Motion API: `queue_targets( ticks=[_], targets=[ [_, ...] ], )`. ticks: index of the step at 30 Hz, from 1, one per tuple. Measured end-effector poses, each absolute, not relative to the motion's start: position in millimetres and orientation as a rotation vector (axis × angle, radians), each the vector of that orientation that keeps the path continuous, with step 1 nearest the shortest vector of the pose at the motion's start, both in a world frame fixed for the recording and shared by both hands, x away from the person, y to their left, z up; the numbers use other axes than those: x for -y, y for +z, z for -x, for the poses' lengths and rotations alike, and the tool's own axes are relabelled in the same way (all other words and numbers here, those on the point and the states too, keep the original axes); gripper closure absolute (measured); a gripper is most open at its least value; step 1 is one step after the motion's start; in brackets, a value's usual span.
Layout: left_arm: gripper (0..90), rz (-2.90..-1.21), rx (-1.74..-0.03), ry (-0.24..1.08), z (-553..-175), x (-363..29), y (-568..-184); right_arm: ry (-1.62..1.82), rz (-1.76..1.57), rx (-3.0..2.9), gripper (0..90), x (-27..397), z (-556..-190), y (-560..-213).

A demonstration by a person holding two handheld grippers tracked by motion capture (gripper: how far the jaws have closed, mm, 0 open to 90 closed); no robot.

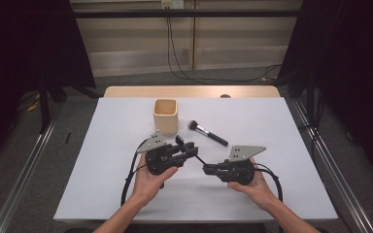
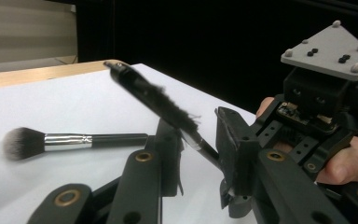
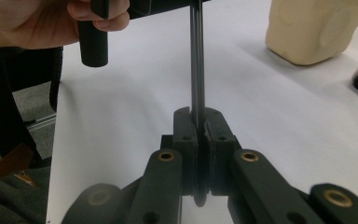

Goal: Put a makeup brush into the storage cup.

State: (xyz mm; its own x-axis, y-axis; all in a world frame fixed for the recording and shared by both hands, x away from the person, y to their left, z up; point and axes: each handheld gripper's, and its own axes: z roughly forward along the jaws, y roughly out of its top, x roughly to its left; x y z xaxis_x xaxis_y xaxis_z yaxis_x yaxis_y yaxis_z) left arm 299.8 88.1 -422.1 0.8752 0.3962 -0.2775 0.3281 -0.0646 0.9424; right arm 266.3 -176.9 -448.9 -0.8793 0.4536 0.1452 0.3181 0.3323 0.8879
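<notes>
A thin black wand brush (image 1: 197, 158) with a bristly head (image 2: 156, 98) spans the two grippers above the white table (image 1: 272, 194). My right gripper (image 1: 207, 168) is shut on the wand's slim stem (image 3: 196, 70), its jaws (image 3: 196, 126) pinched together. My left gripper (image 1: 188, 146) has the wand between its jaws (image 2: 200, 125). The stem lies against one pad and a gap shows at the other. A black-handled powder brush (image 1: 209, 132) with a silver ferrule (image 2: 67, 140) lies flat on the table beyond the grippers.
A cream square cup (image 1: 165, 116) stands upright behind the left gripper, and its base is seen at the top of the right gripper view (image 3: 317, 28). The right gripper's grey plate (image 2: 328, 49) sits close beside the left jaws. Cables (image 1: 126, 184) trail toward the near edge.
</notes>
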Motion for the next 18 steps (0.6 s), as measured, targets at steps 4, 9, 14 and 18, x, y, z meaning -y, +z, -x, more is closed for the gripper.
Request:
queue_targets(
  ticks=[4, 9, 14, 18],
  targets=[
    [74.7, -1.657, -0.554, 0.039, -299.1, -86.6, -421.9, 1.580, -0.715, -2.461, 85.4, 176.4, -266.6, -449.9],
    [78.1, -1.659, -0.546, 0.027, -297.1, -84.4, -419.9, 1.577, -0.711, -2.472, 83.7, 174.2, -266.3, -451.2],
    [79.3, -1.668, -0.537, 0.012, -298.0, -82.3, -417.0, 1.571, -0.710, -2.466, 82.1, 173.0, -265.1, -449.9],
    [82.2, -1.670, -0.528, -0.015, -296.6, -80.9, -414.2, 1.574, -0.715, -2.459, 79.4, 172.1, -264.8, -450.1]
  ],
)
